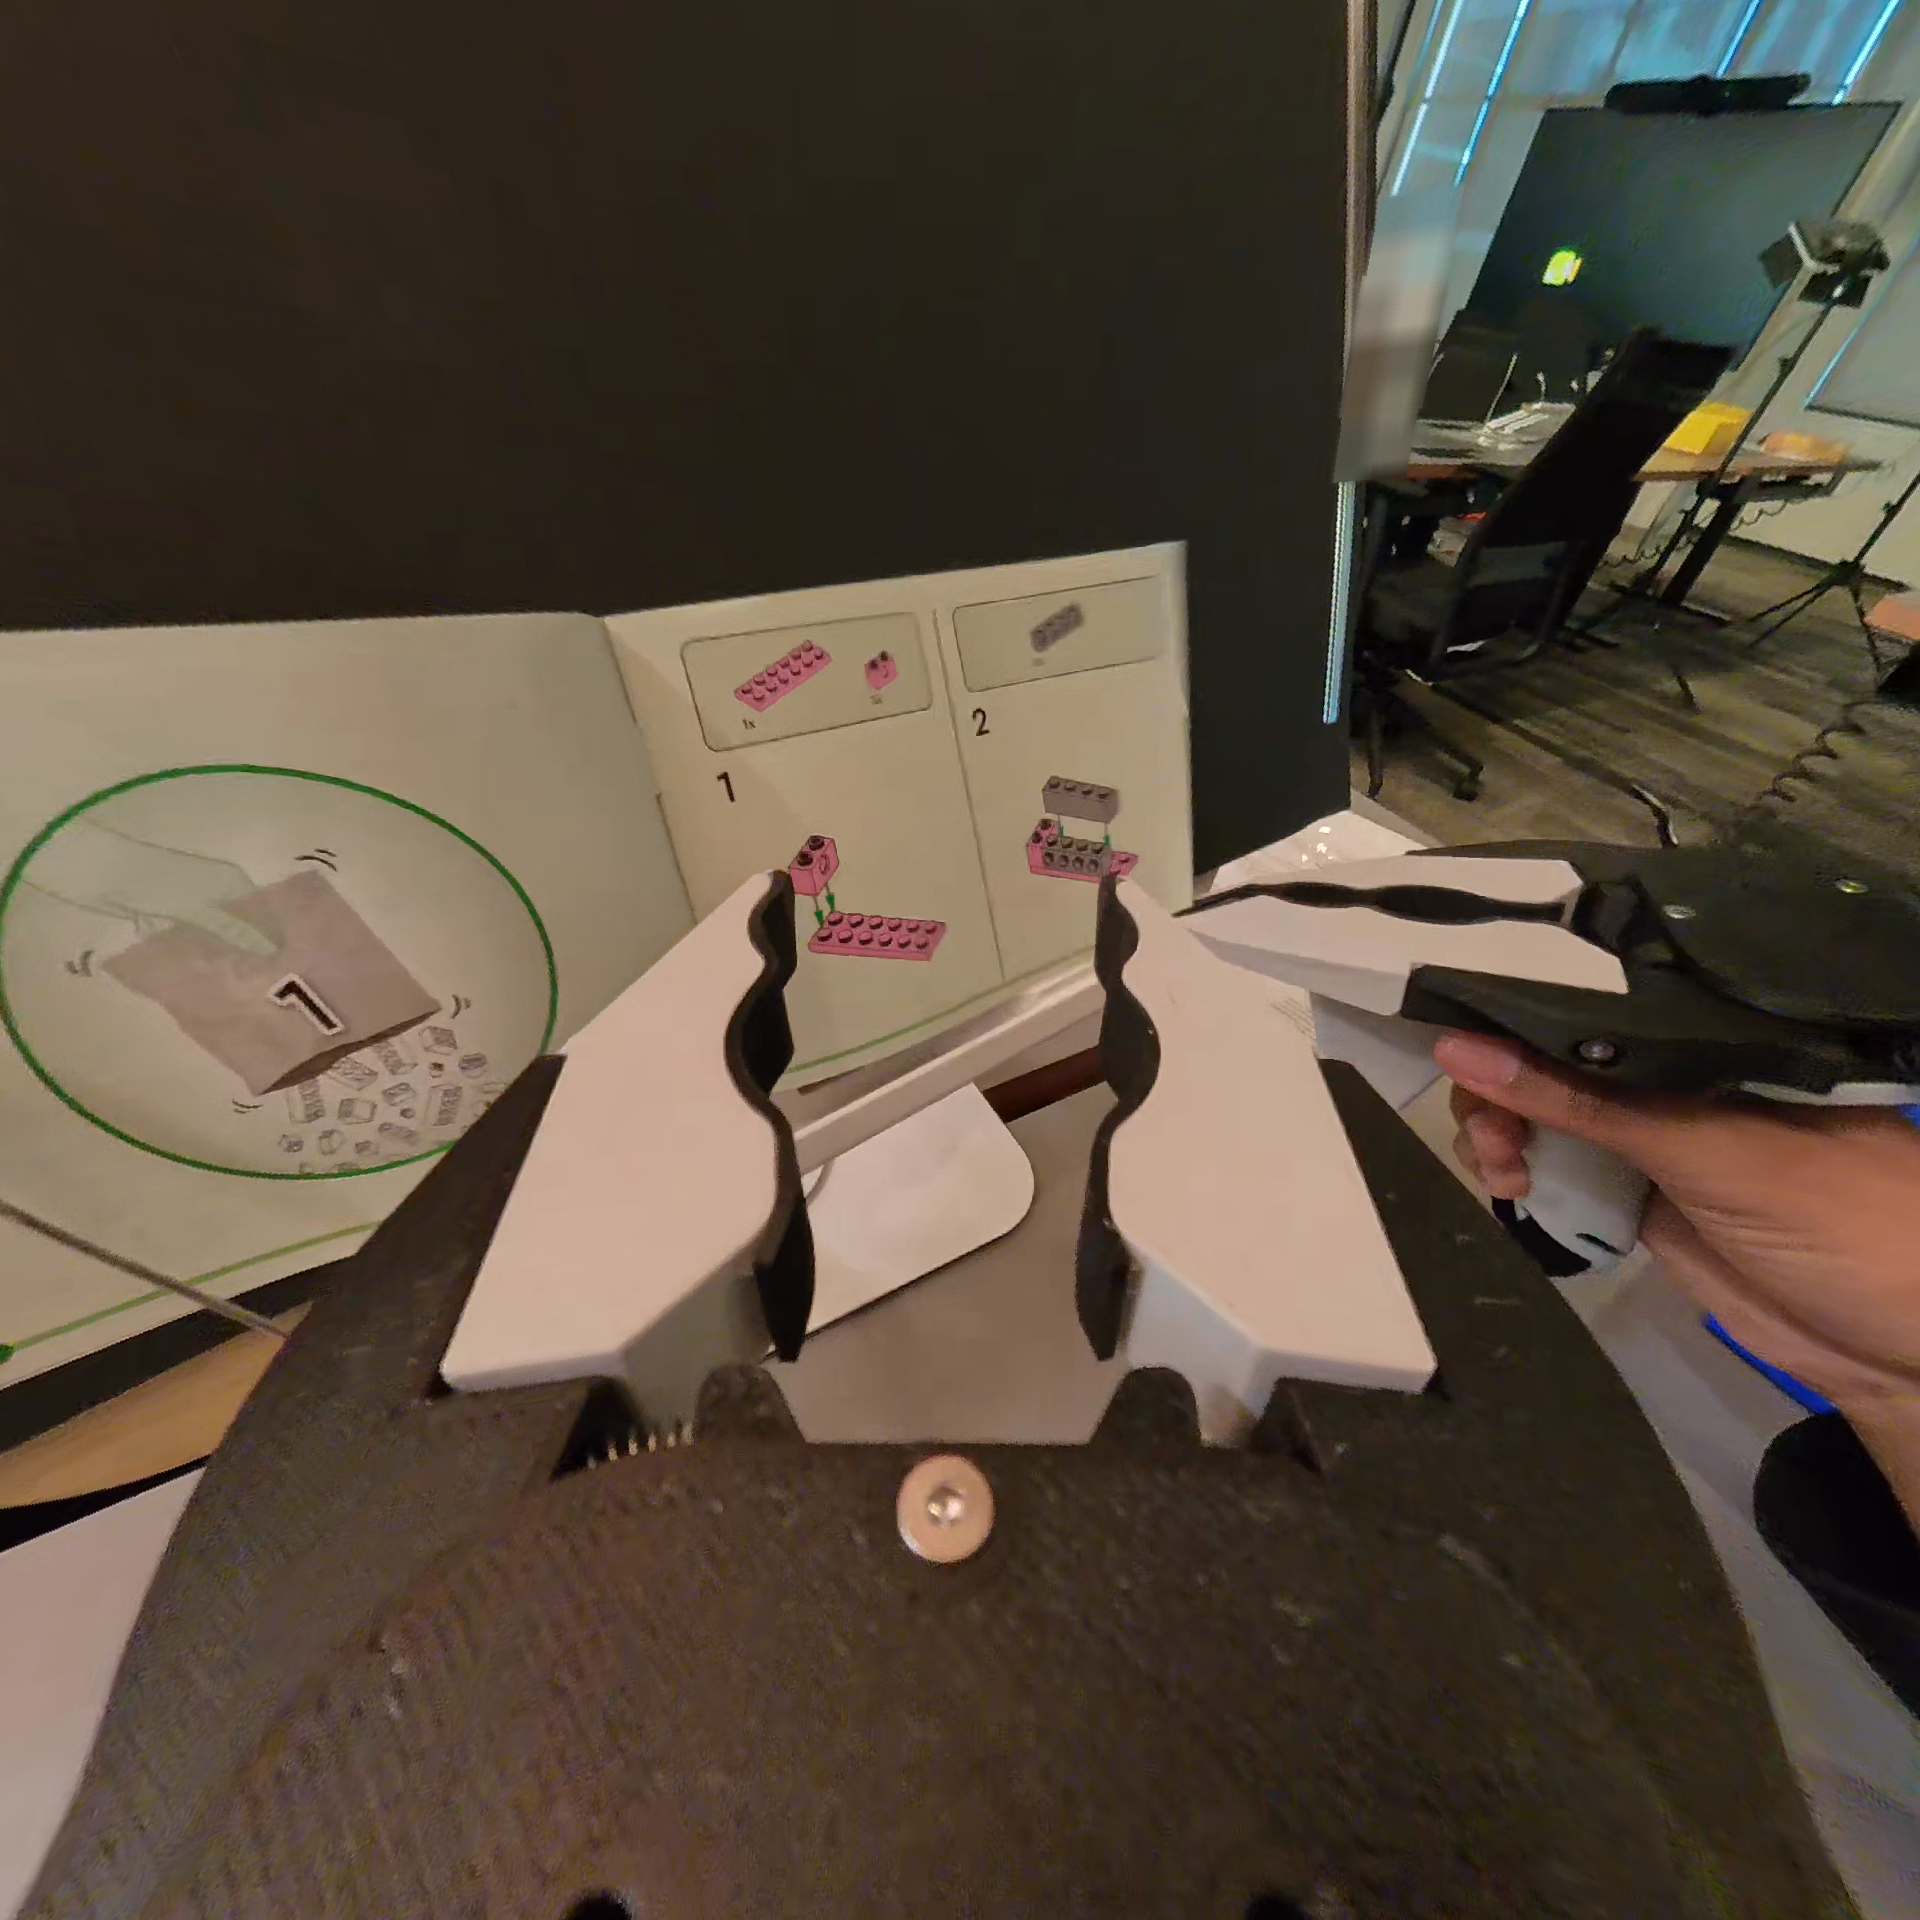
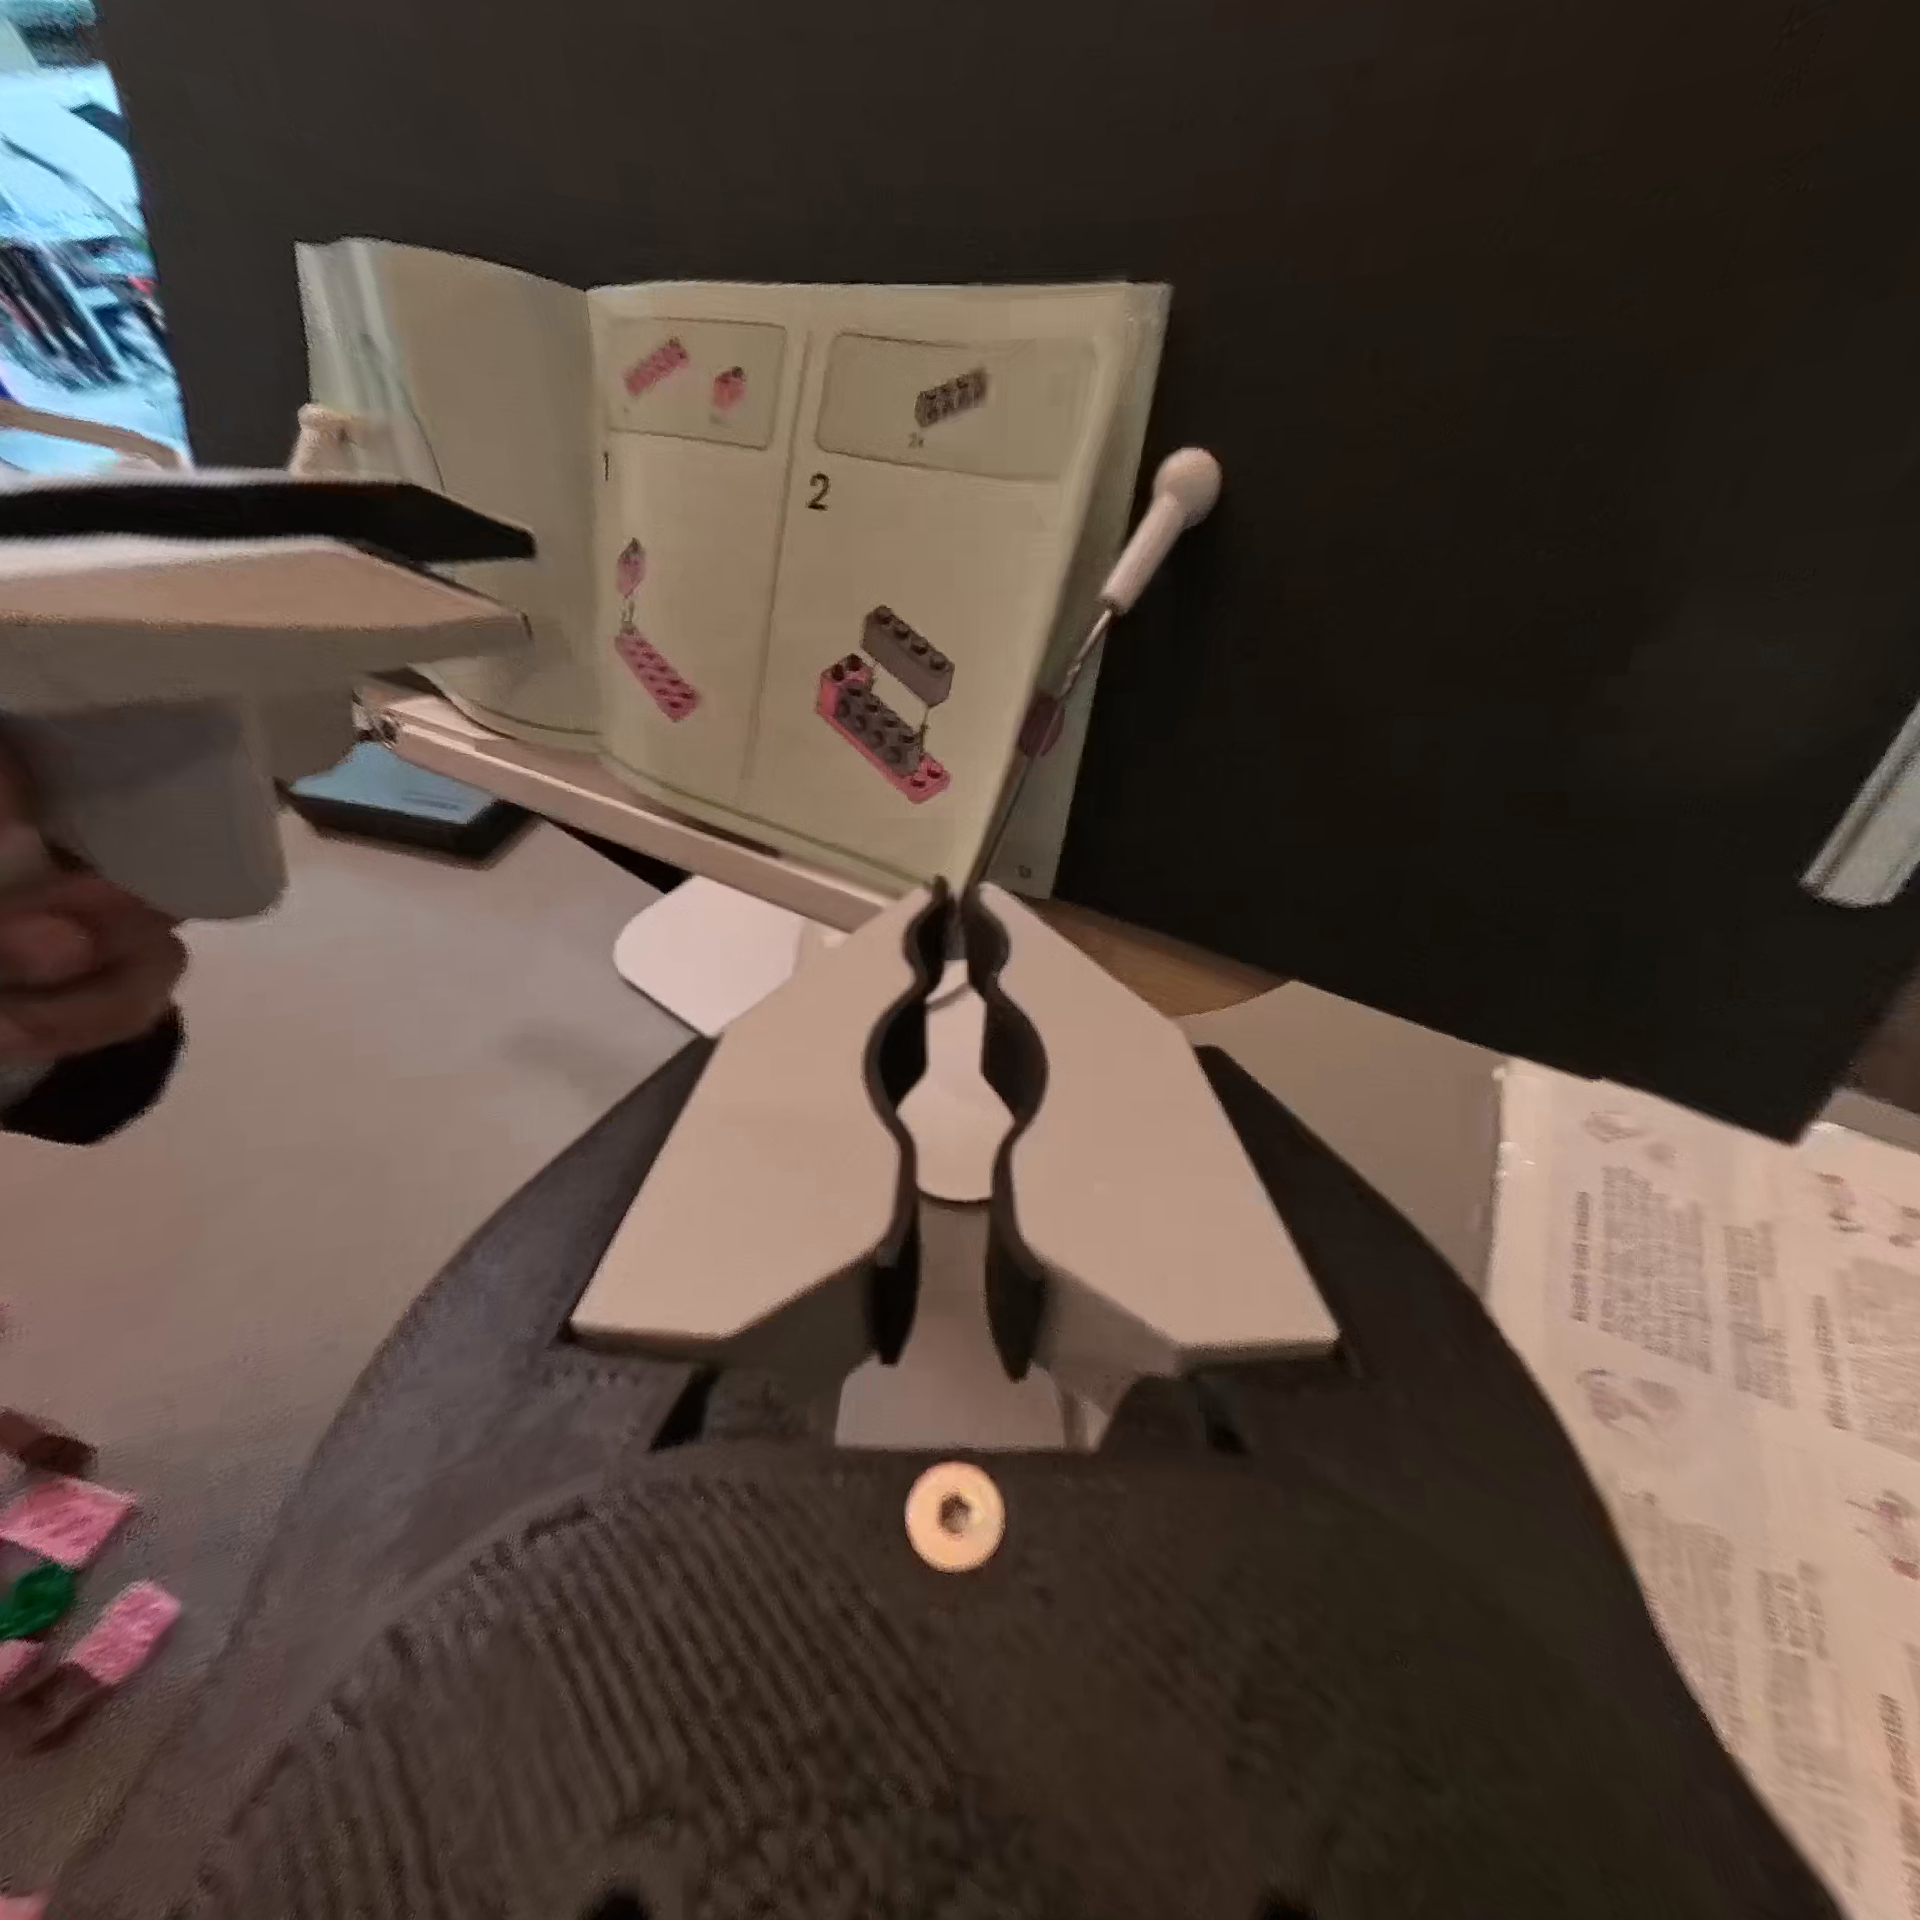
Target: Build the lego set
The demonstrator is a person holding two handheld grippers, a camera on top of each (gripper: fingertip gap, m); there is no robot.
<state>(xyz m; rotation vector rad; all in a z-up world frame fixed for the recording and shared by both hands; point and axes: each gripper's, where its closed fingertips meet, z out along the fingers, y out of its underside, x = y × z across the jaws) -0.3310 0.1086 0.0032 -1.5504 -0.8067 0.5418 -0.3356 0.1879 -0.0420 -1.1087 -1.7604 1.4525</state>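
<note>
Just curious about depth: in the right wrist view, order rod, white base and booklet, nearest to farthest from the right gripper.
1. Rod, between the right gripper's tips.
2. Base, just beyond, to the left.
3. Booklet, propped up behind.

Pale green-tinted paper instruction booklet point(image 2: 852, 582): pages printed with pink and grey brick diagrams, black step numerals, a green circle outline on the left page. White-fingered left gripper point(image 1: 940, 894) has black wavy inner pads on a rough black body. White-fingered right gripper point(image 2: 951, 899): same scheme. Small pink plastic bricks point(image 2: 94, 1590) beside one green piece point(image 2: 36, 1605). Backdrop panel point(image 2: 1455, 416) matte black. Tabletop point(image 2: 364, 1091) light grey.
</note>
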